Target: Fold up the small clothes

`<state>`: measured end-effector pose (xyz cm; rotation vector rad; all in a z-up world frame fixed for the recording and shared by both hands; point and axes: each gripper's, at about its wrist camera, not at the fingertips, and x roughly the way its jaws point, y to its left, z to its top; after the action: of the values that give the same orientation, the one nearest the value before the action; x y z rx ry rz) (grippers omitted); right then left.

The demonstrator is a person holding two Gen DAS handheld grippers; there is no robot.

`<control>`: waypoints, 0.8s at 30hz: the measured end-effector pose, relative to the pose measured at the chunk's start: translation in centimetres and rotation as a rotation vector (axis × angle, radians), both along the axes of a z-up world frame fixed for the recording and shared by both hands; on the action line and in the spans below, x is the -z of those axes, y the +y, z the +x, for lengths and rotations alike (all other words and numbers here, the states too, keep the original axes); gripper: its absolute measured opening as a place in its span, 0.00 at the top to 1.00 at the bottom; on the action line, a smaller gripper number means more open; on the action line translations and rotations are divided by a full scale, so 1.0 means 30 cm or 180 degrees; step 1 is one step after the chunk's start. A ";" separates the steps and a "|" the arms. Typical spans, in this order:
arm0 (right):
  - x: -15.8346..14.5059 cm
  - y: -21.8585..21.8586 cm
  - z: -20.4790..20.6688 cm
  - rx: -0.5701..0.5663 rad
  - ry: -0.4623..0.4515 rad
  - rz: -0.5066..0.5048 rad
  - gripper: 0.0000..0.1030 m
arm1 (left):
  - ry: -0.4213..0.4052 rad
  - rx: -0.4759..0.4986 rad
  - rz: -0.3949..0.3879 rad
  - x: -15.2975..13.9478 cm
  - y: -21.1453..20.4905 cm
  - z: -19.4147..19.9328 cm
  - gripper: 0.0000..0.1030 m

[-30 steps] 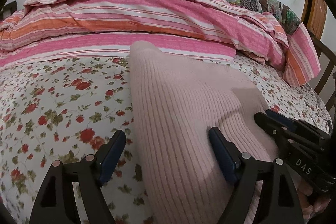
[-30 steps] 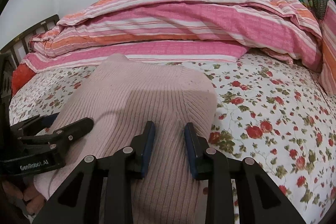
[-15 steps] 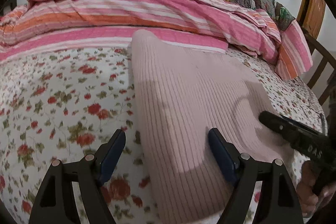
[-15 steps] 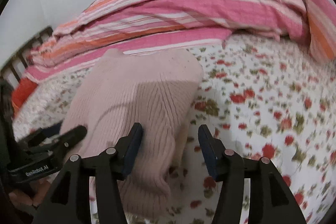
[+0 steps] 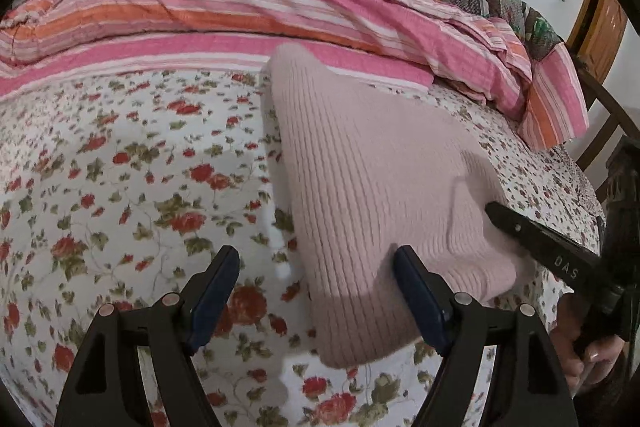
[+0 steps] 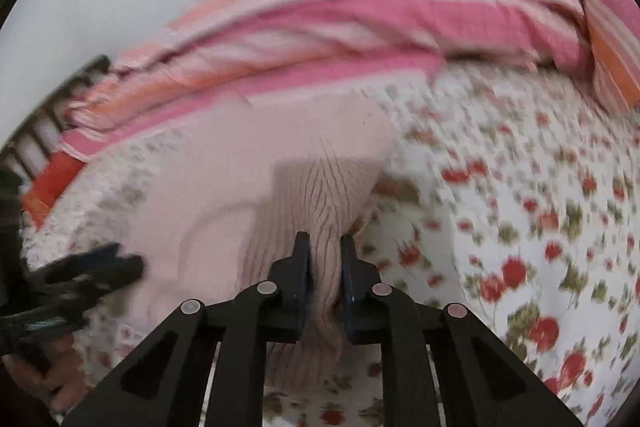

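Observation:
A pale pink ribbed sweater (image 5: 372, 167) lies folded lengthwise on the floral bed sheet (image 5: 120, 167). My left gripper (image 5: 316, 255) is open over the sweater's near left edge: one finger is above the sheet, the other above the knit, and neither pad presses. In the right wrist view my right gripper (image 6: 324, 243) has its jaws closing, and the pads pinch a bunched ridge of the sweater (image 6: 240, 167) at its near right side. Seen from the left wrist, the right gripper (image 5: 496, 211) meets the knit at the right. The left gripper (image 6: 112, 259) shows blurred at the left.
A pink and orange striped quilt (image 5: 280, 7) is heaped along the far side of the bed. Dark wooden rails (image 5: 600, 107) and a wooden door (image 5: 604, 23) stand at the right. A hand (image 5: 576, 347) holds the right gripper. A slatted headboard (image 6: 36, 139) borders the left.
My right gripper opened wider, slid to the sweater's near right side and closed on a bunch of knit. The left gripper drew back, so the sweater's near end now shows.

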<state>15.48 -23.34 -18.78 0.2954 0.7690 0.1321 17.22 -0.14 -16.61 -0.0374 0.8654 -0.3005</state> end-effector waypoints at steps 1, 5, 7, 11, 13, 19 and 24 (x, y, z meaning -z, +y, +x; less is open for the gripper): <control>-0.007 -0.004 -0.005 0.0055 0.0005 0.0017 0.79 | 0.0017 -0.0011 0.0032 -0.002 -0.001 -0.004 0.24; -0.048 0.002 -0.029 0.0187 0.0057 -0.0083 0.64 | 0.0002 -0.0004 0.0143 -0.025 -0.001 -0.041 0.25; -0.056 0.002 -0.049 0.0204 0.0031 -0.0119 0.64 | -0.0015 -0.0013 0.0169 -0.041 0.006 -0.065 0.26; -0.072 0.002 -0.097 0.0206 -0.0161 0.0004 0.83 | -0.0031 -0.0048 0.0179 -0.072 0.031 -0.113 0.26; -0.078 0.010 -0.116 0.0170 -0.0369 0.0049 0.92 | -0.0035 -0.0057 0.0148 -0.086 0.046 -0.133 0.26; -0.055 0.039 -0.101 0.0174 -0.0017 -0.0226 0.89 | -0.0129 -0.0099 0.0066 -0.158 0.078 -0.199 0.26; -0.134 0.027 -0.182 0.0291 -0.0046 -0.0245 0.67 | -0.0219 -0.0072 0.0051 -0.216 0.057 -0.252 0.26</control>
<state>10.02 -22.52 -14.76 0.2557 0.7432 0.0184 9.65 1.58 -10.14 -0.0219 0.7986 -0.2720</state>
